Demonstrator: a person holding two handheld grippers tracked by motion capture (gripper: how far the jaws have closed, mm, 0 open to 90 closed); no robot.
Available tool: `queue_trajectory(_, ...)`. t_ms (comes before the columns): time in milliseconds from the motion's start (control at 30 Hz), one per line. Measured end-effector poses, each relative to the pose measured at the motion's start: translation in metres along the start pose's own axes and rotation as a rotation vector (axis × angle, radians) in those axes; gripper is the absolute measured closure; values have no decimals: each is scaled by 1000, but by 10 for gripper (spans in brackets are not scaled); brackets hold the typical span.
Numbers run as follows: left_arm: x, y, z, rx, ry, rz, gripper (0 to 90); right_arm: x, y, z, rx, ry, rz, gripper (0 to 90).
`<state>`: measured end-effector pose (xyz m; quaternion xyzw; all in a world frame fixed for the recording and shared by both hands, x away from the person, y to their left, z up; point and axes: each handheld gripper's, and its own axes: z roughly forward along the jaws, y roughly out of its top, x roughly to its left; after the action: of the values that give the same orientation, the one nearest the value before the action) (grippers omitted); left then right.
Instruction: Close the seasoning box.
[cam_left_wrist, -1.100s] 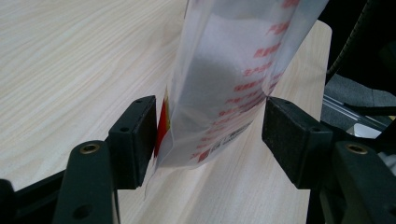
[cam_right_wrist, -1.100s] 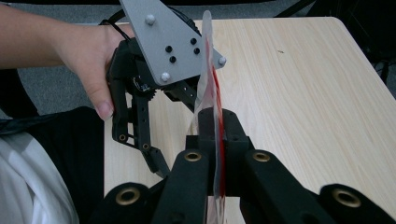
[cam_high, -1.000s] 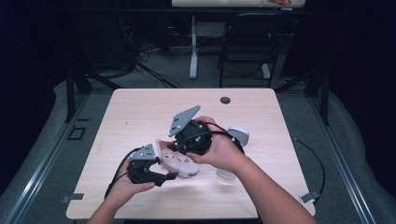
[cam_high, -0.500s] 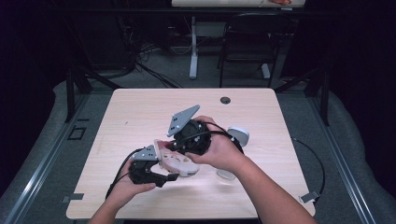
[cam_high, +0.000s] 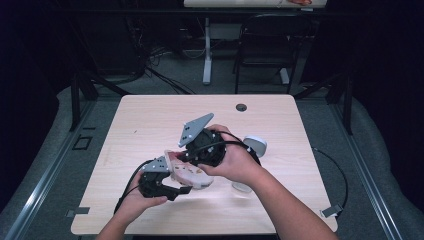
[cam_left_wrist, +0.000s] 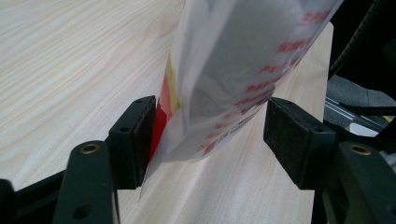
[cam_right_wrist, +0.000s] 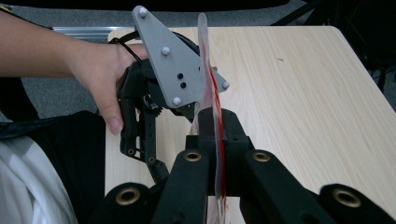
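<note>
— Where is the bag right now?

— You hold the clear plastic bag (cam_high: 186, 172) with red print just above the worktop (cam_high: 150, 125), near its front edge, stretched between your two tongs. In the high view it sits between your left tongs (cam_high: 172, 187) and your right tongs (cam_high: 187, 159).

— Are my right tongs gripping it?

— Yes. In the right gripper view your right tongs (cam_right_wrist: 215, 140) are clamped together on the bag's edge (cam_right_wrist: 208, 93), which stands up thin and upright between the jaws.

— And the left?

— Your left tongs (cam_left_wrist: 210, 135) stand apart. The bag (cam_left_wrist: 233, 70) hangs down between the jaws; it touches the left jaw, while the right jaw is clear of it with a gap.

— Anything else on the worktop?

— A small white and grey round object (cam_high: 255, 145) lies just behind your right hand (cam_high: 235, 162), and a dark round grommet (cam_high: 241, 107) sits near the far edge.
</note>
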<state>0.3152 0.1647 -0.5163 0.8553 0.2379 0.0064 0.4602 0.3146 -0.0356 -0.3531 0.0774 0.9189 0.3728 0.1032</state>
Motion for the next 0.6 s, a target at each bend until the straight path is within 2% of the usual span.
queue_trajectory(233,0,-1,0,15,-3,19,491,-1,-1,-1,6,0,-1,898)
queue_trajectory(600,0,-2,2,29,-19,40,554,-1,-3,-1,11,2,-3,898)
